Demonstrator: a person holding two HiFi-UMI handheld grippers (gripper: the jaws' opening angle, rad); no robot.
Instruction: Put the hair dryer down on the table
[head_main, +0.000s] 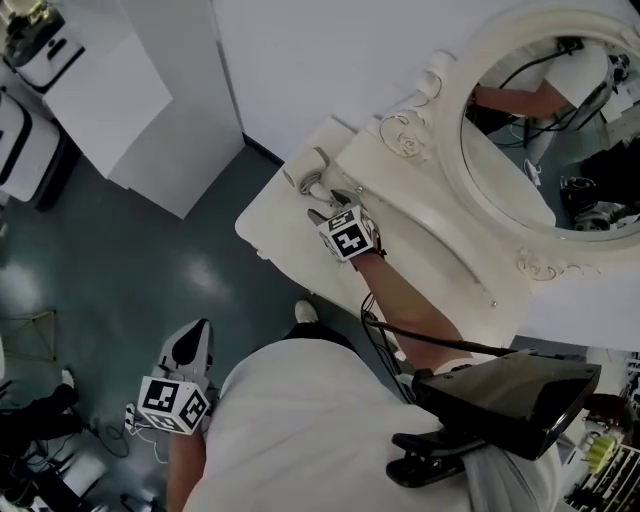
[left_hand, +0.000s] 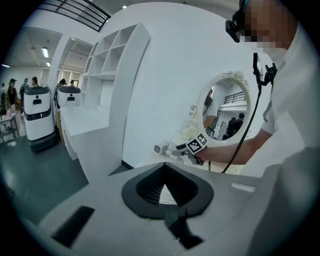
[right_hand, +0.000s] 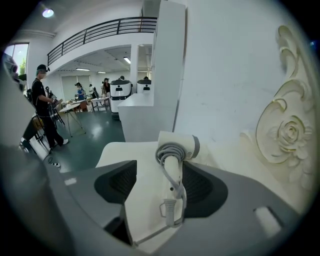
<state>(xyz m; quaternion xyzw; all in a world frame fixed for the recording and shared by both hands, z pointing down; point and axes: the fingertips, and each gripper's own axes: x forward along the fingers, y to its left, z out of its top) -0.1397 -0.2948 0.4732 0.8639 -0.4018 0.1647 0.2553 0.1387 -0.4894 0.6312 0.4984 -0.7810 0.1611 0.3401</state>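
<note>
The hair dryer (right_hand: 176, 150) lies on the white worktop (head_main: 272, 228) near the carved frame of the oval mirror (head_main: 545, 120). Its cord-wrapped handle sits between the spread fingers of the right gripper (right_hand: 159, 172), closer to the finger on the mirror's side. A clean finish likely means drawing that gripper straight back, clear of the looped cord. The left gripper (head_main: 188, 352), fingers together and empty, hangs well away from the mirror.
</note>
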